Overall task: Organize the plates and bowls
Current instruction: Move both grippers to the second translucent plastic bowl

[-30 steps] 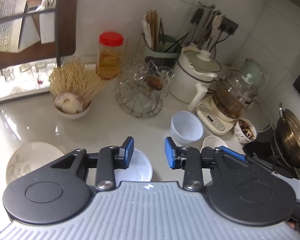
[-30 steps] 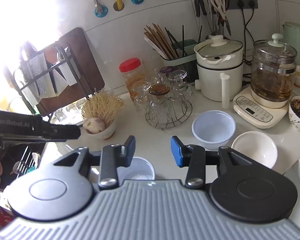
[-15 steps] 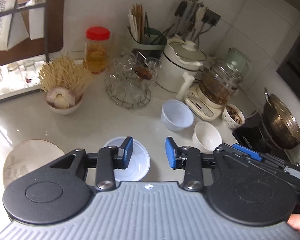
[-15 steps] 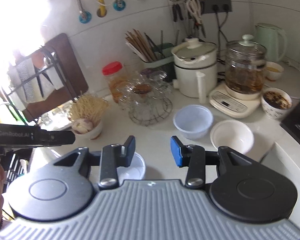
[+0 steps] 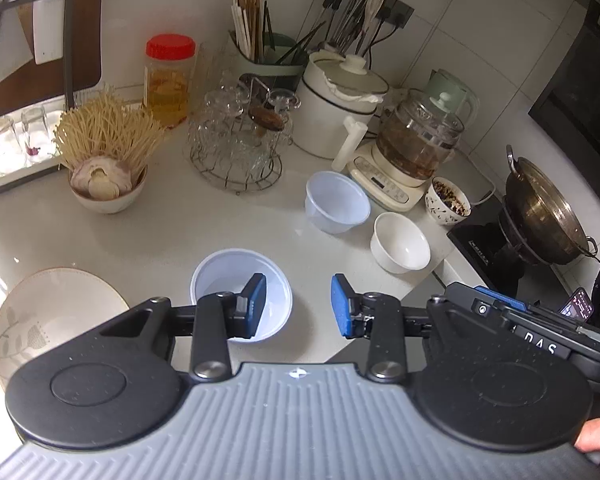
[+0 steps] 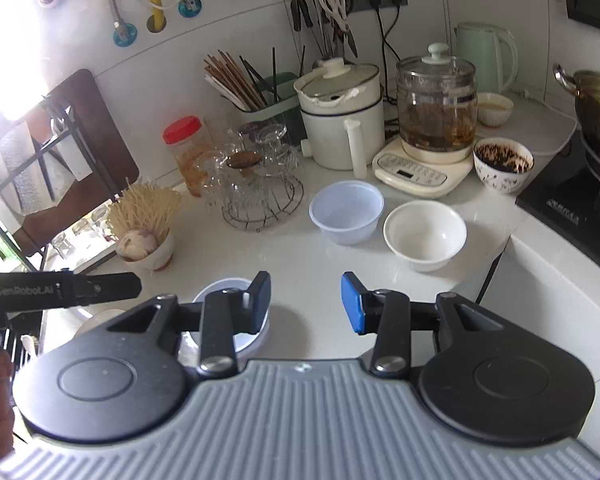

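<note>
On the white counter (image 5: 204, 232) stand a near translucent plastic bowl (image 5: 224, 276), a second plastic bowl (image 5: 336, 204) further back, a white ceramic bowl (image 5: 400, 242) to its right, and a leaf-patterned plate (image 5: 56, 316) at the left. My left gripper (image 5: 298, 306) is open and empty, held above the near bowl's right side. My right gripper (image 6: 306, 304) is open and empty above the counter's front; the near bowl (image 6: 220, 292) is behind its left finger, the second plastic bowl (image 6: 346, 212) and the ceramic bowl (image 6: 424, 236) are ahead.
A bowl of noodles and garlic (image 5: 106, 160), a wire rack of glasses (image 5: 240, 144), a red-lidded jar (image 5: 170, 76), a white pot (image 5: 340, 100), a glass kettle (image 5: 416, 140), a patterned cup (image 5: 446, 200) and a wok on a stove (image 5: 544, 208) crowd the back and right.
Both grippers have pulled back and risen, so more of the counter shows. The bowls and plate have not moved. Both stay open.
</note>
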Demonstrator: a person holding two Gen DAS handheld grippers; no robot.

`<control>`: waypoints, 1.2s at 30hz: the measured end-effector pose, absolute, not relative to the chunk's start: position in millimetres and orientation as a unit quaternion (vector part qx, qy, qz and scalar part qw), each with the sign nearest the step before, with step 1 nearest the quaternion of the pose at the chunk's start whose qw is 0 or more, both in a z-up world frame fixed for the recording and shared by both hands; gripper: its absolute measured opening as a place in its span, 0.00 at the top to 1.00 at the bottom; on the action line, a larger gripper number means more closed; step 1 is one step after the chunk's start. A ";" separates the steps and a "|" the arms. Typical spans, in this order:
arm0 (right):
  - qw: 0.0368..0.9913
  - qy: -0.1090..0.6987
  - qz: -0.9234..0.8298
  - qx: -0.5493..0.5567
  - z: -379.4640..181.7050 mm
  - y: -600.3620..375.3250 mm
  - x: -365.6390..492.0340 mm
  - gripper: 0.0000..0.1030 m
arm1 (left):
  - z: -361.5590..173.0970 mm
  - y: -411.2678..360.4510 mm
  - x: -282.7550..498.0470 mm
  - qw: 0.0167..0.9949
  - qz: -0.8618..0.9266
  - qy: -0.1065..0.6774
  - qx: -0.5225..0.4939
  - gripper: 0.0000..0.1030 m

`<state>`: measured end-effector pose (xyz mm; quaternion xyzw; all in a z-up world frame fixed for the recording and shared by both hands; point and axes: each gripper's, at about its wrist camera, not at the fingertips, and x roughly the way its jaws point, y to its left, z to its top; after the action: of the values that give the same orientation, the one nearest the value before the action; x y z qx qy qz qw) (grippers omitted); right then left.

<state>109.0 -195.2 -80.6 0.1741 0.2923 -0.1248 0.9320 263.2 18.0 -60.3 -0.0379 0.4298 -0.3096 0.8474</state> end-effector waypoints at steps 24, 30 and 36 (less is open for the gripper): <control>0.928 0.301 -0.115 0.188 -90.4 -288.5 202.9 0.59 | -83.1 -89.4 348.5 0.842 -0.307 0.443 -0.036 0.56; 0.920 0.320 -0.115 0.194 -102.7 -318.6 230.0 0.59 | -93.8 -120.1 377.2 0.835 -0.299 0.460 -0.031 0.56; 0.918 0.331 -0.105 0.192 -115.0 -344.3 257.3 0.59 | -113.0 -148.8 407.4 0.830 -0.288 0.477 -0.035 0.56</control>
<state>257.3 -344.3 -115.0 0.1917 0.3306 -0.1050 0.9181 407.4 -148.8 -113.0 -0.0351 0.4771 -0.2877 0.8297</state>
